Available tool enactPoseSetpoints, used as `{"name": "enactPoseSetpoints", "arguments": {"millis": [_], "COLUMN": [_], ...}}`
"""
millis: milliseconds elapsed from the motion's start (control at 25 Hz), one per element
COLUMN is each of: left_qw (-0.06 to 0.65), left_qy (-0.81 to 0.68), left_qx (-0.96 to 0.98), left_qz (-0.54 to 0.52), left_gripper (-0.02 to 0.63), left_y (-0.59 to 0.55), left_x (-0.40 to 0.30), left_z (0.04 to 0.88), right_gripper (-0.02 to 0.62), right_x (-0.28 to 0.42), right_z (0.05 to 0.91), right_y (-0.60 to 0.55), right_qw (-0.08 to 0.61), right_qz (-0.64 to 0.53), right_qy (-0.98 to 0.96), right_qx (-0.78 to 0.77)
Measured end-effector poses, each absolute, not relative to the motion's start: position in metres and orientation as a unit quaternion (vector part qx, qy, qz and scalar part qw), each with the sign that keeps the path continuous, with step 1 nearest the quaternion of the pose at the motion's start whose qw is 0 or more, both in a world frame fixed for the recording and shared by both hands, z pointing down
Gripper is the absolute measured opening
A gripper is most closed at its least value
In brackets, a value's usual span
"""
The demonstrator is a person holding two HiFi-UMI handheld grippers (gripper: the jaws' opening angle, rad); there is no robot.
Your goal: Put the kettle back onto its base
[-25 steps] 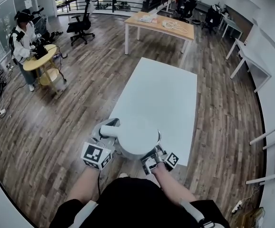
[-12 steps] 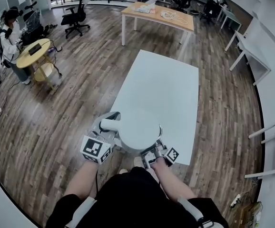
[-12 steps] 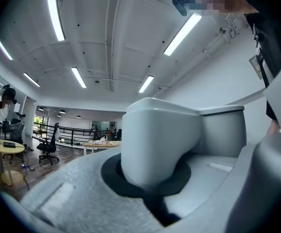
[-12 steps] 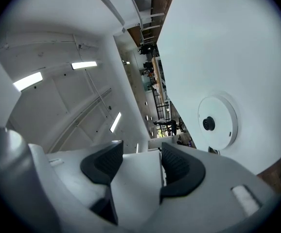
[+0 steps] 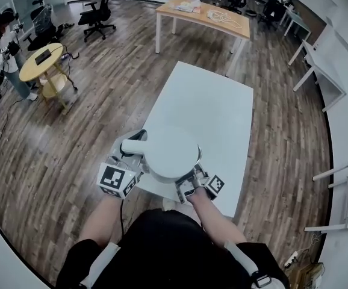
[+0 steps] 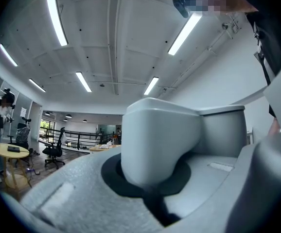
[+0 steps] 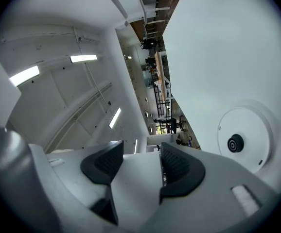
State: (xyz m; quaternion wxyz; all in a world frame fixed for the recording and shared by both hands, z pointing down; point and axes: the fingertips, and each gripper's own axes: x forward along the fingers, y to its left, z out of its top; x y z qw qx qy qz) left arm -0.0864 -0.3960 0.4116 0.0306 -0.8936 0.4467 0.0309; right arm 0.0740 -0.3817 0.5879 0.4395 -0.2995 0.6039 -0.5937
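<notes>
Kettle (image 5: 169, 152) has crept further over the near end of the white table (image 5: 210, 107) since a second ago, with the left gripper (image 5: 132, 166) clamped on its handle (image 6: 160, 144) at 9 o'clock and the right gripper (image 5: 189, 185) pinching its edge at 5. Only the right gripper view shows the base (image 7: 242, 141), a round disc on the table. A wooden table (image 5: 201, 20) sits at 12, and a person (image 5: 5, 47) is by a yellow round table (image 5: 41, 62) at 10.

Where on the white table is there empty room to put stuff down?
The table is bare from the kettle all the way to its far edge. The near end is crowded: the kettle hangs there, gripped by the left gripper and the right gripper, and its round base sits on the table close by.
</notes>
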Motion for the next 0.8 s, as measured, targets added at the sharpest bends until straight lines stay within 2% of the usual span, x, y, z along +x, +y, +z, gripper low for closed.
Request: {"name": "enactPoseSetpoints", "arguments": {"millis": [520, 800], "left_qw": [0.027, 0.022], "left_qy": [0.487, 0.497], "left_qx": [-0.872, -0.867], "left_qz": [0.042, 0.027], "left_gripper": [-0.002, -0.002], "left_y": [-0.426, -0.437], "left_x": [-0.097, -0.083], "left_z": [0.420, 0.449], "right_gripper": [0.236, 0.222], "right_x": [0.068, 0.088], "right_z": [0.594, 0.613], "right_y": [-0.428, -0.439], "right_qw": [0.392, 0.291], "right_qz": [-0.610, -0.574], "right_qy": [0.626, 0.672], "right_qx": [-0.286, -0.368]}}
